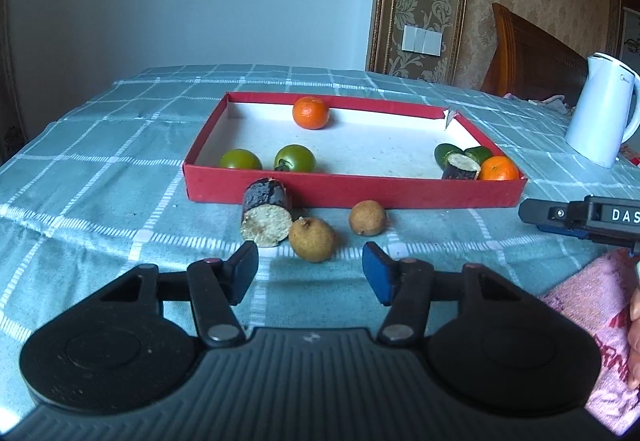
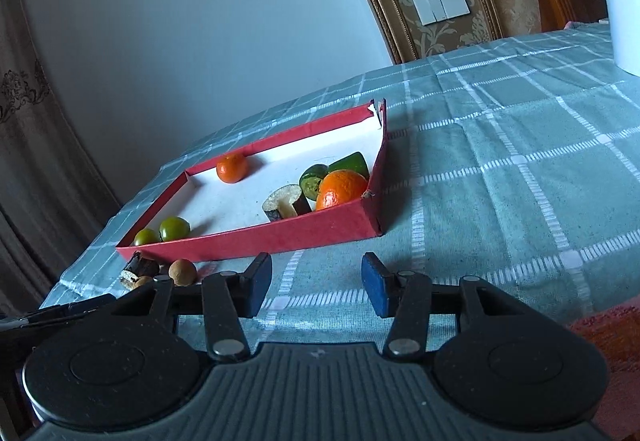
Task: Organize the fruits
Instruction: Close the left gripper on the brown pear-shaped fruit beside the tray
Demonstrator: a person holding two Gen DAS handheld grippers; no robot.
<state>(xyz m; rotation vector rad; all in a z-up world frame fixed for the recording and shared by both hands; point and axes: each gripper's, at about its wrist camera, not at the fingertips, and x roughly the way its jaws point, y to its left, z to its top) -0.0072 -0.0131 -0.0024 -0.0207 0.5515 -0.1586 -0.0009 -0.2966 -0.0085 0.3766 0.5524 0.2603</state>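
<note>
- Red box (image 1: 352, 195) sits in the middle of the left wrist frame, on a green checked cloth (image 1: 100, 161); inside it lie two oranges, two green tomatoes (image 1: 295, 158) and a dark cane piece (image 1: 461, 167)
- Just below the box, on the cloth, lie a bigger dark cane piece (image 1: 267, 212) and two brown round fruits (image 1: 312, 239)
- The left gripper (image 1: 310, 273) is wide open and holds nothing; one brown fruit sits right ahead of its gap
- The right gripper (image 2: 316, 283) is wide open too, below the box in its own frame
- A white kettle (image 1: 602, 113) stands at the right
</note>
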